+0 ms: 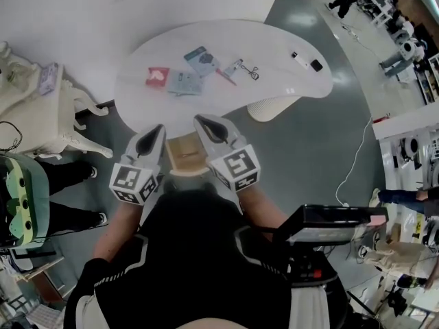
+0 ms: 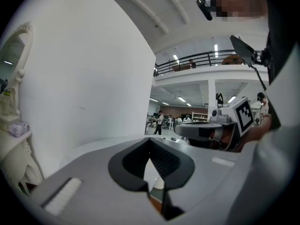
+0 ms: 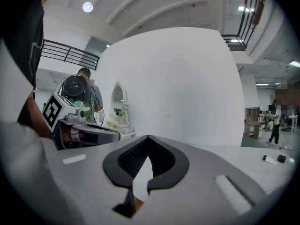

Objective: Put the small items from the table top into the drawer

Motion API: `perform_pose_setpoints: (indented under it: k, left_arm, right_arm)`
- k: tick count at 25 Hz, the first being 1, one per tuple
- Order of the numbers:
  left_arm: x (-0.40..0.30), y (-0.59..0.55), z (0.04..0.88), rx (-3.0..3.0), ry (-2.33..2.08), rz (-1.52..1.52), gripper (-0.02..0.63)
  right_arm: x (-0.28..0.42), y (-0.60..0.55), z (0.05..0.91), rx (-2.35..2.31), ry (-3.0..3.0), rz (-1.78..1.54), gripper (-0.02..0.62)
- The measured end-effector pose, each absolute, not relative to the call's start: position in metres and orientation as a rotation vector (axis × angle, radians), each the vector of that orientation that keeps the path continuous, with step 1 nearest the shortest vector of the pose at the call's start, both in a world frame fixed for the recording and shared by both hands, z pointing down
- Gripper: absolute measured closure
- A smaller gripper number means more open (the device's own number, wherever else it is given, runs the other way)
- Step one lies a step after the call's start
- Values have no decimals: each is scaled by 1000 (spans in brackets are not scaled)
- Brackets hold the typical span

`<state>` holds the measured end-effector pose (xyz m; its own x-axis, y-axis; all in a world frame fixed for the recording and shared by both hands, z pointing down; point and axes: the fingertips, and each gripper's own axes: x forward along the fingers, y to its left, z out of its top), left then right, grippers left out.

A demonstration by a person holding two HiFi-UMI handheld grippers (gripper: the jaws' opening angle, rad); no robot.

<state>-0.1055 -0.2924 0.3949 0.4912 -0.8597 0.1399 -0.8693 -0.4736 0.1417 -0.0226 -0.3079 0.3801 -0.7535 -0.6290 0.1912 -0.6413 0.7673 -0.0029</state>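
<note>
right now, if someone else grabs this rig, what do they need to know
Left gripper: jaws together, empty.
Right gripper: jaws together, empty.
Both sit side by side over the drawer, which looks open; nothing shows inside it.
On the white table: red packet, blue card pack, grey-blue pouch, slim pen-like item, small white item, small black item.
Done: no item moved.
Left: put each one in the drawer.

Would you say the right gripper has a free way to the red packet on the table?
Probably yes: nothing stands between the right gripper and the red packet, but its fingers are shut and would have to open first.
</note>
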Motion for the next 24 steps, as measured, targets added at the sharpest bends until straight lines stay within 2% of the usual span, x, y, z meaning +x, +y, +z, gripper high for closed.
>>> perform_pose_setpoints:
  k: [24]
  left_arm:
    - [-120, -295, 363, 2537, -1618, -33, 606]
  right_arm:
    - [-26, -309, 362, 1016, -2830, 44, 595]
